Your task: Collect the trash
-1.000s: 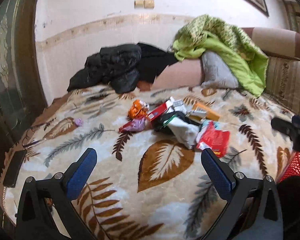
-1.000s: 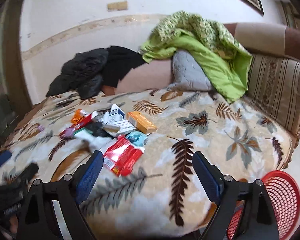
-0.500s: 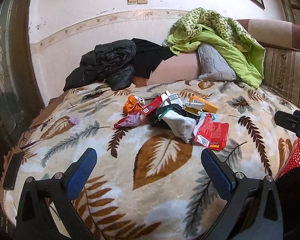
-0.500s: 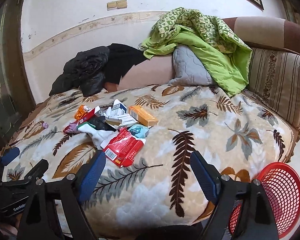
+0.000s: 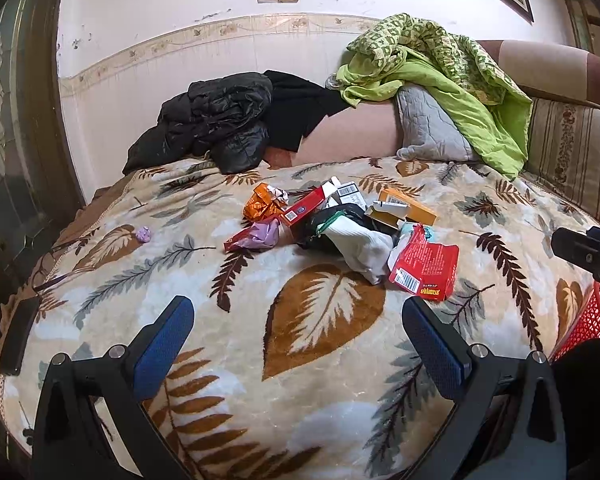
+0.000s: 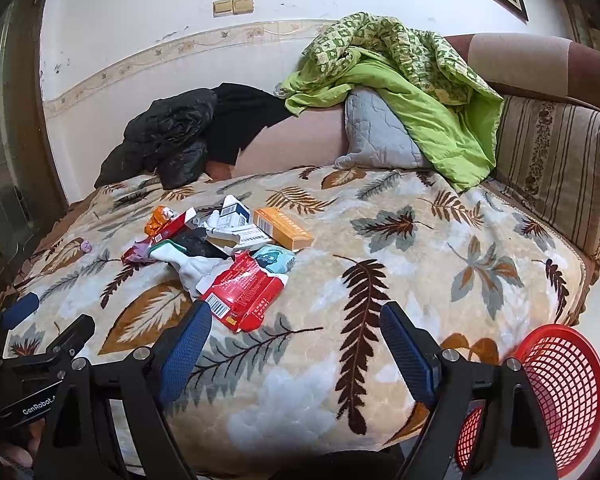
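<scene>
A pile of trash lies in the middle of the leaf-patterned bed blanket (image 5: 324, 320): a flattened red packet (image 5: 426, 266) (image 6: 242, 294), an orange box (image 5: 408, 206) (image 6: 284, 228), a crumpled orange wrapper (image 5: 262, 202), a long red box (image 5: 300, 210), a purple wrapper (image 5: 260, 234), a white sock (image 5: 360, 246) and small white cartons (image 6: 236, 216). My left gripper (image 5: 298, 326) hovers open over the blanket's near part, short of the pile. Open too, my right gripper (image 6: 296, 328) has its left fingertip close beside the red packet, with nothing between the fingers. A red mesh basket (image 6: 556, 384) stands at the bed's right corner.
A black jacket (image 5: 216, 120), a green quilt (image 5: 440, 76) and a grey cushion (image 5: 428, 132) are heaped along the wall behind the pile. A small purple scrap (image 5: 143, 234) lies apart at the left. A dark phone-like slab (image 5: 18, 336) rests at the bed's left edge.
Both views have tilted slightly so the bed and pile sit a bit lower and nearer in frame. The grippers stay open and the trash has not moved.
</scene>
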The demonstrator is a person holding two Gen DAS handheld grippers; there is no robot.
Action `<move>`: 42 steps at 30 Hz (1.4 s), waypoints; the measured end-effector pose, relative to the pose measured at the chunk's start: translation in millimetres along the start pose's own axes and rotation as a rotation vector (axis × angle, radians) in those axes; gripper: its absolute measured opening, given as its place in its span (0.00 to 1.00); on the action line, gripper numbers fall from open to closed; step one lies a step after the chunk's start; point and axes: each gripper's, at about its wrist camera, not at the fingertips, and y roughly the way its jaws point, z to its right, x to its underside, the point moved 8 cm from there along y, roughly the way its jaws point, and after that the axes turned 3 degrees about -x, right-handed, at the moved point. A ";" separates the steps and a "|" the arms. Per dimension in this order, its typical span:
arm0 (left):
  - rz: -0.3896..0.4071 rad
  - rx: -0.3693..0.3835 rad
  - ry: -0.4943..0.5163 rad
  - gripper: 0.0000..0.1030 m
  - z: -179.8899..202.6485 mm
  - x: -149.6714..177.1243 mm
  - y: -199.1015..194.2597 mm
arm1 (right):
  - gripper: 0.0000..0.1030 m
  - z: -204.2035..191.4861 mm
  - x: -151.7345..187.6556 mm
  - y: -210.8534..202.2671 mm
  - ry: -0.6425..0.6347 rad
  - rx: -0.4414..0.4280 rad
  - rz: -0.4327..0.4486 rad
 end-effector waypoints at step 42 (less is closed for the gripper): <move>-0.039 0.014 -0.014 1.00 -2.3 11.7 11.0 | 0.86 -8.8 5.3 25.2 0.020 -0.046 -0.086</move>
